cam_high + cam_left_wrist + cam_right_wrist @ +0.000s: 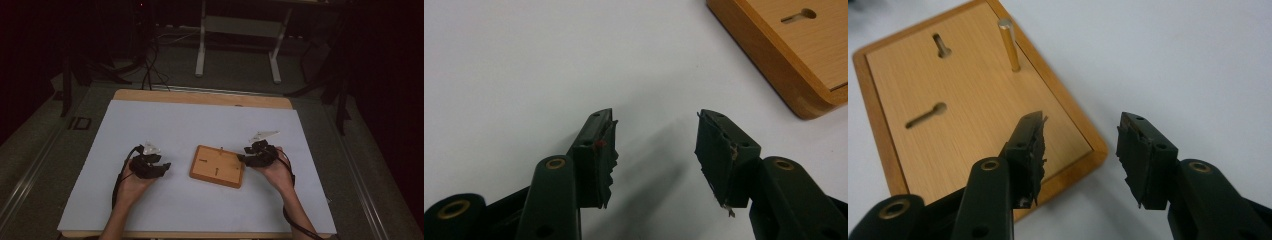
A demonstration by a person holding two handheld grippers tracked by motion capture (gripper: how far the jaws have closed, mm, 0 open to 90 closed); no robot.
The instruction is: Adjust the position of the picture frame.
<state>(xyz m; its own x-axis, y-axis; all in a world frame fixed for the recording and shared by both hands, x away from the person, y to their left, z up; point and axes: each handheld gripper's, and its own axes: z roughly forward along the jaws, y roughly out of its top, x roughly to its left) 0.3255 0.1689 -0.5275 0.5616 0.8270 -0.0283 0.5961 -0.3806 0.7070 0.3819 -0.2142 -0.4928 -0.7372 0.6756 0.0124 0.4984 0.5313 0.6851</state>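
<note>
**A:** High view first: there's a white table (165, 125) with a small wooden board (217, 166) lying flat near the middle, a bit toward the person's side. The left gripper (159, 167) sits to the left of the board with a clear gap of bare table between them. The right gripper (245, 158) is right up at the board's right edge.

**B:** Are they holding anything?

**A:** Nope. In the left gripper view, the left gripper (655, 125) has its jaws spread wide with only white tabletop between them, and a corner of the board (804, 65) pokes in at the upper right. One keyhole-shaped slot (799, 15) shows on it.

**B:** And the right one?

**A:** Same deal, the right gripper (1080, 125) has its jaws wide apart and empty. In the right gripper view, one jaw hangs over the board's (973, 115) near corner and the other over the bare table beside it. Can't tell if the jaw actually touches the wood.

**B:** Anything on the board?

**A:** A thin metal pin (1009, 44) stands upright near one edge. Two keyhole slots (925, 115) are cut in the face. In the high view the pin (221, 148) is just a tiny speck at the board's far edge. The pads on both grippers look pretty chewed up along the edges.
</note>
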